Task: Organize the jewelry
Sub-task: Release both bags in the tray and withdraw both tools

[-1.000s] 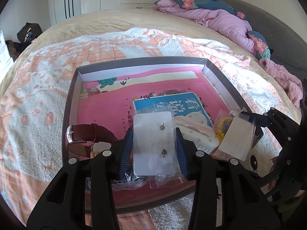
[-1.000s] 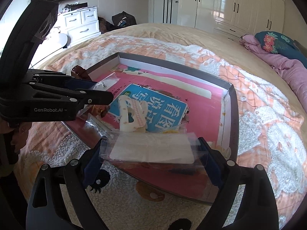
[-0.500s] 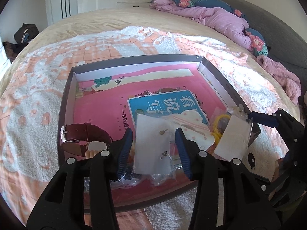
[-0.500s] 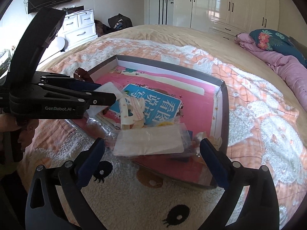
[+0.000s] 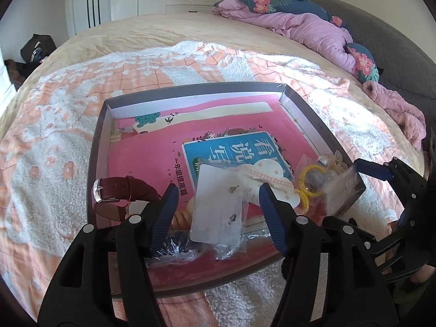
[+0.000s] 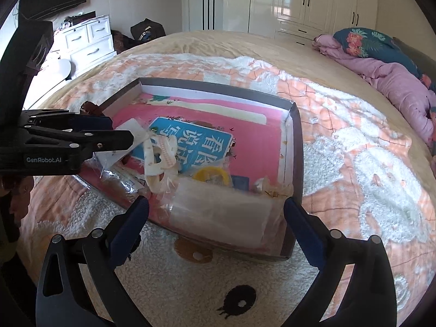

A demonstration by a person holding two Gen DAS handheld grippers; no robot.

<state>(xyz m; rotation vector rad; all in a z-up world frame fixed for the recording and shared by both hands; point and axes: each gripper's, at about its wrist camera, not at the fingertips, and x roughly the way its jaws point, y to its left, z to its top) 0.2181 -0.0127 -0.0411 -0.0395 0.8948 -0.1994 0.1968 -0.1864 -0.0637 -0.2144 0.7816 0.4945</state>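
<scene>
A shallow grey tray (image 5: 94, 163) lined with a pink book sits on the bed. My left gripper (image 5: 219, 199) is open. A clear bag with a white earring card (image 5: 218, 207) lies loose between its fingers on the tray's near side. A maroon watch strap (image 5: 120, 190) lies to the left, a cream hair clip (image 5: 269, 179) and a yellow ring (image 5: 310, 179) to the right. My right gripper (image 6: 216, 212) is wide open. A clear bag with a white card (image 6: 220, 215) rests in the tray's near corner between its fingers, free of both pads.
The tray (image 6: 297, 147) lies on an orange and white fluffy blanket (image 5: 54, 125). A purple quilt and flowered pillows (image 5: 313, 30) are heaped at the far right. White wardrobes (image 6: 299, 2) and a white dresser (image 6: 87, 43) stand beyond the bed.
Both grippers opened and pulled back a little. The earring card and the other bagged card, held a second ago, now lie in the tray.
</scene>
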